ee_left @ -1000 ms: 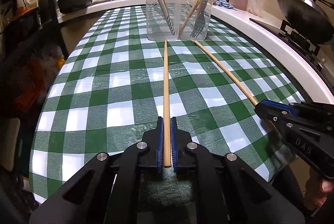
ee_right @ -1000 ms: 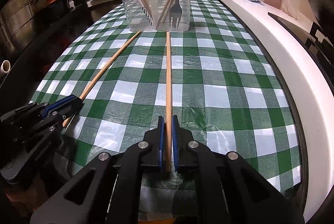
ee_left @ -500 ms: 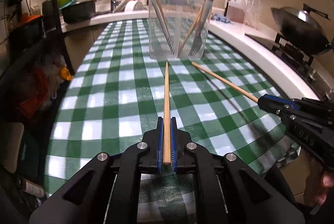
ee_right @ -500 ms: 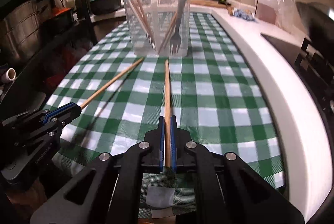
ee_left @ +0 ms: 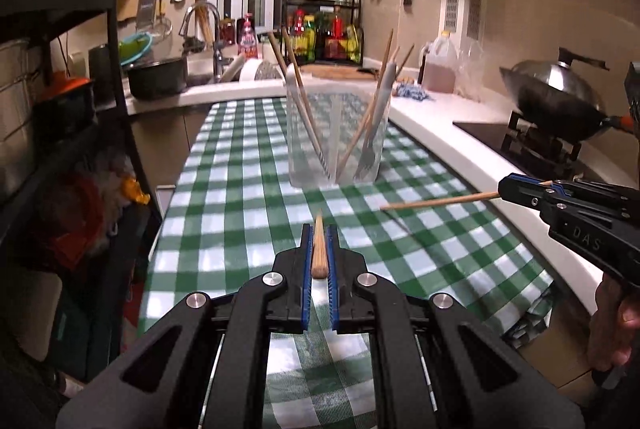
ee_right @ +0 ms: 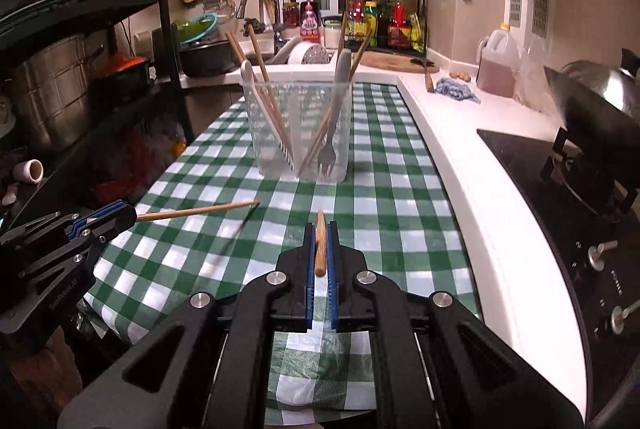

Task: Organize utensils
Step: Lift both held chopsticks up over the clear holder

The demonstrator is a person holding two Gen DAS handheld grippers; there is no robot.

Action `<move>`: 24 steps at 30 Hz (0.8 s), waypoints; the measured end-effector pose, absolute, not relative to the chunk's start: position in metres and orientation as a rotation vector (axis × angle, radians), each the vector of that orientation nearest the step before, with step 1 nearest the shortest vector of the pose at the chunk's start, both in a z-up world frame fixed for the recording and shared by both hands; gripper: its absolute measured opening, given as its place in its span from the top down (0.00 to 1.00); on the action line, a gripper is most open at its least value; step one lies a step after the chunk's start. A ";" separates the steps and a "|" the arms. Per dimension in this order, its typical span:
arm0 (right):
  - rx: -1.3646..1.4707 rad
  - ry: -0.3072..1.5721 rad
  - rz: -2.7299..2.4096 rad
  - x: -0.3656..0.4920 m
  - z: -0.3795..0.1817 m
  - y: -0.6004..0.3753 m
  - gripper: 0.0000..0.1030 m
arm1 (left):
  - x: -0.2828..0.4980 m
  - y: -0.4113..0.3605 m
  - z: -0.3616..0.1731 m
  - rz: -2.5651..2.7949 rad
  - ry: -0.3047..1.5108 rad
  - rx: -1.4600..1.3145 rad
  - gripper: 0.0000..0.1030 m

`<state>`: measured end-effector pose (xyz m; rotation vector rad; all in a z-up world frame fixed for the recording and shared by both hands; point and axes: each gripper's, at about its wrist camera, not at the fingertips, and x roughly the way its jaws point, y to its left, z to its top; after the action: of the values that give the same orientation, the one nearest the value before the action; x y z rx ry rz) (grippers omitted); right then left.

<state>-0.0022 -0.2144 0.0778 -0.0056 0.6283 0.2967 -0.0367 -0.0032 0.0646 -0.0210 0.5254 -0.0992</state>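
Note:
My left gripper [ee_left: 319, 233] is shut on a wooden chopstick [ee_left: 319, 249], held above the green checked tablecloth [ee_left: 240, 213] and pointing toward the clear plastic cup [ee_left: 338, 137]. My right gripper [ee_right: 319, 231] is shut on a second chopstick [ee_right: 320, 249] the same way. Each view shows the other hand's load from the side: the right gripper [ee_left: 505, 189] carries its chopstick [ee_left: 440, 200], and the left gripper [ee_right: 130, 216] carries its chopstick [ee_right: 200, 211]. The cup [ee_right: 298, 133] holds several chopsticks and grey forks.
A white counter [ee_right: 460, 157] runs along the right with a black stove [ee_right: 560, 197] and a wok [ee_left: 556, 97]. A black shelf rack [ee_left: 112, 77] with pots stands left. Sink, faucet [ee_right: 258, 1] and bottles lie behind the cup. A hand [ee_left: 616, 325] grips the right tool.
Both grippers have lifted their chopsticks off the tablecloth. The sticks now hang in the air, foreshortened, with tips short of the cup. Both views have tilted up toward the kitchen.

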 end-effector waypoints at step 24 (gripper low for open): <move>-0.022 0.640 0.359 0.051 0.137 -0.201 0.95 | 0.021 0.013 0.126 -0.172 0.525 -0.083 0.94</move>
<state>0.0515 -0.2007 0.1369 -0.0215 0.6404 0.3592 0.0207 0.0127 0.1259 -0.0829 0.5252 -0.1719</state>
